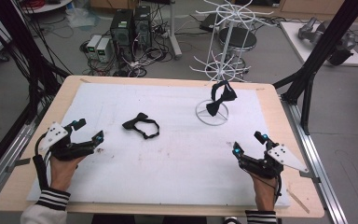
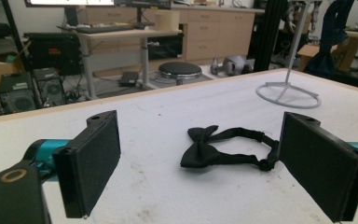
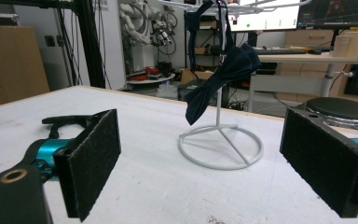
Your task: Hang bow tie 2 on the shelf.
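Both claws are just sitting wide apart gripping nothing, left claw [image 1: 89,131] near the bench's left edge and right claw [image 1: 248,142] near the right edge, with 1 black bow tie [image 1: 141,125] lying flat mid-bench and another bow tie [image 1: 221,97] hanging on the white stand [image 1: 211,119] toward the far right corner.

Things around the desk
A round black stool [image 1: 237,38] and two dark computer boxes [image 1: 130,27] sit on the floor behind the wooden desk [image 1: 279,121], with wires beside them.
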The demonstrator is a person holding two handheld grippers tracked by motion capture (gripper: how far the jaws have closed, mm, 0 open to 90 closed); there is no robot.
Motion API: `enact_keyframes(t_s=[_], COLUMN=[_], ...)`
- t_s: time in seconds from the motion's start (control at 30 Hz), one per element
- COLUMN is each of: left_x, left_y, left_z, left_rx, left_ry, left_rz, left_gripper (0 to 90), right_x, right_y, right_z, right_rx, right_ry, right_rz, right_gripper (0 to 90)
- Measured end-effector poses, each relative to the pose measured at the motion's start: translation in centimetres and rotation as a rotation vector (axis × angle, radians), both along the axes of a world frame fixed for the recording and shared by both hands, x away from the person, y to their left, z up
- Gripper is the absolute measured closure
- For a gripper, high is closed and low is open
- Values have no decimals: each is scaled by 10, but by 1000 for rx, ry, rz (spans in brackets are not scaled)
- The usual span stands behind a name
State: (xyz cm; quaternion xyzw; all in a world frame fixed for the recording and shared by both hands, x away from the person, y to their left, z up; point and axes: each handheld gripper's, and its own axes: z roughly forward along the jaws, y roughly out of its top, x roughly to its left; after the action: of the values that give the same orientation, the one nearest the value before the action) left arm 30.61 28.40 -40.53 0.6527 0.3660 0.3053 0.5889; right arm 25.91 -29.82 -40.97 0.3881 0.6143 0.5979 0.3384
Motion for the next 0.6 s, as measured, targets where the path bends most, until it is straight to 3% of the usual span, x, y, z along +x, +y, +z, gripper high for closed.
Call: enact_keyframes(t_s=[0.3,0.37,0.43,0.6], left_x=[23,29,36,51], left_y=[-6,-10,-14,-23], left_z=[17,17,16,20], left_rx=[75,76,107,159], left_ry=[70,85,115,147], left_rz=[-48,-60,-74,-104], left_gripper=[135,135,135,136], right_x=[1,1,1,1], right_y=[-2,-2,-3,-5], right_z=[-1,-1,0,1], right_rx=[-8,-1,8,13], right_ry=[1,5,2,-11], right_rz=[16,17,17,15], right_gripper=[117,117,117,117])
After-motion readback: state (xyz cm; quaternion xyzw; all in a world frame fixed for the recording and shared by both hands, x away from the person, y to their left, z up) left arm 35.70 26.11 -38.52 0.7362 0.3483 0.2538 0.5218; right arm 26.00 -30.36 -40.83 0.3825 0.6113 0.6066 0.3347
